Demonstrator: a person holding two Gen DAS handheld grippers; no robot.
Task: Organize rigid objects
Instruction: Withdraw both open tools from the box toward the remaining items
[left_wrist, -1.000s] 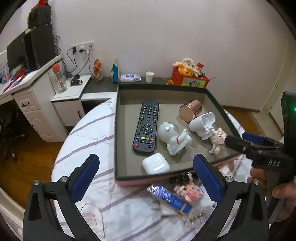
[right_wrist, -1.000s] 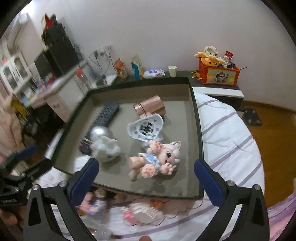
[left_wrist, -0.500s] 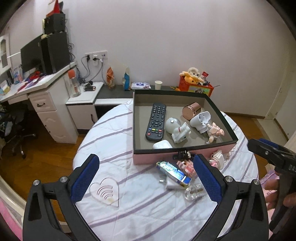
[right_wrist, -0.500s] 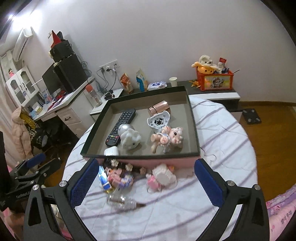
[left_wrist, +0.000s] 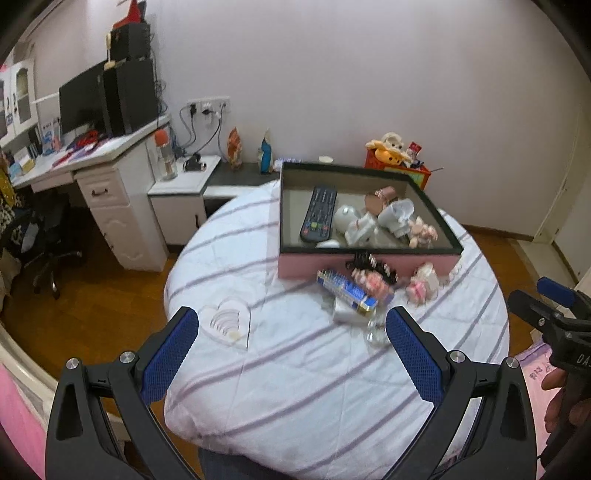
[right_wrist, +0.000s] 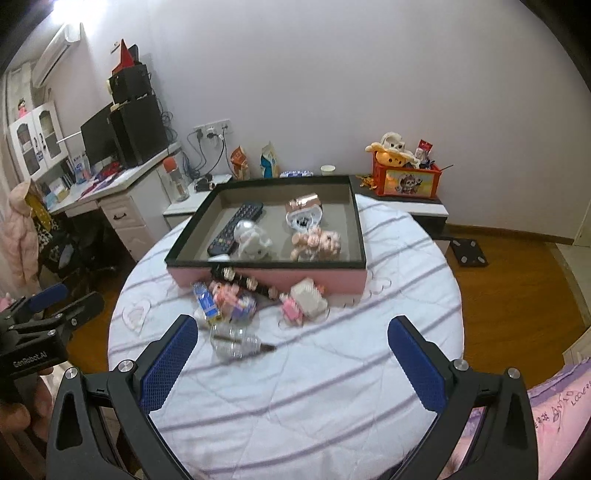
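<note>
A pink box with a dark rim stands at the far side of the round table. It holds a black remote, a white astronaut figure, a copper cup, a white round gadget and a pink doll. In front of the box lie a blue packet, a black hair clip, pink toys and a clear bottle. My left gripper and right gripper are open, empty, and held back over the table's near side.
The table has a white quilted cover with purple stripes. A clear heart-shaped dish lies at its left. A white desk with a monitor stands far left, a red toy box on a low shelf behind. Wooden floor surrounds the table.
Both grippers have pulled back and up from the box, so the whole table now shows. The pink doll, close under the right gripper a second ago, lies in the box.
</note>
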